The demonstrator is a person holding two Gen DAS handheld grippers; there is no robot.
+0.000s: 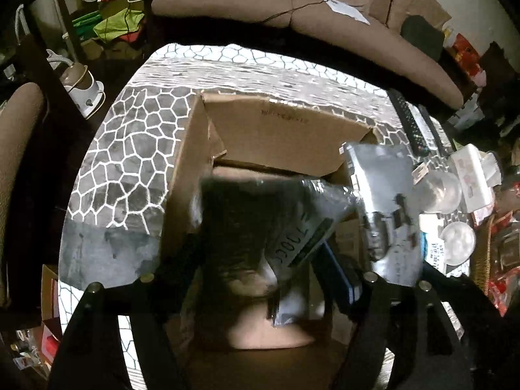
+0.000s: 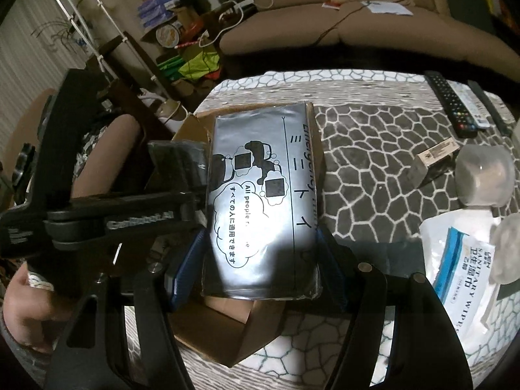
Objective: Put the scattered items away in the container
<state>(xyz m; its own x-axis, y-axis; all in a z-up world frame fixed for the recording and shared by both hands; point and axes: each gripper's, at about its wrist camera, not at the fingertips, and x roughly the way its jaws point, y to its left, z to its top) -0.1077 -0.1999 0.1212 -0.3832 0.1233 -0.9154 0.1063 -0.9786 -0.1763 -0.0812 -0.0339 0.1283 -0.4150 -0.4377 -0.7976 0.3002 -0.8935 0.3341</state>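
Note:
An open cardboard box stands on the patterned table. Over its opening, a dark packet in a clear plastic bag hangs between the fingers of my left gripper. The packet is smeared by blur while the box is sharp. The jaws stand wide and I see no pad pressing on it. My right gripper is shut on a silver pack with black Japanese print, with a blue pad on either side. That pack hovers above the box and shows at the box's right rim as the silver pack.
On the table to the right lie two remotes, a small carton, a clear plastic tub and a pack of sanitary wipes. A sofa runs behind the table. A person's hand is at the lower left.

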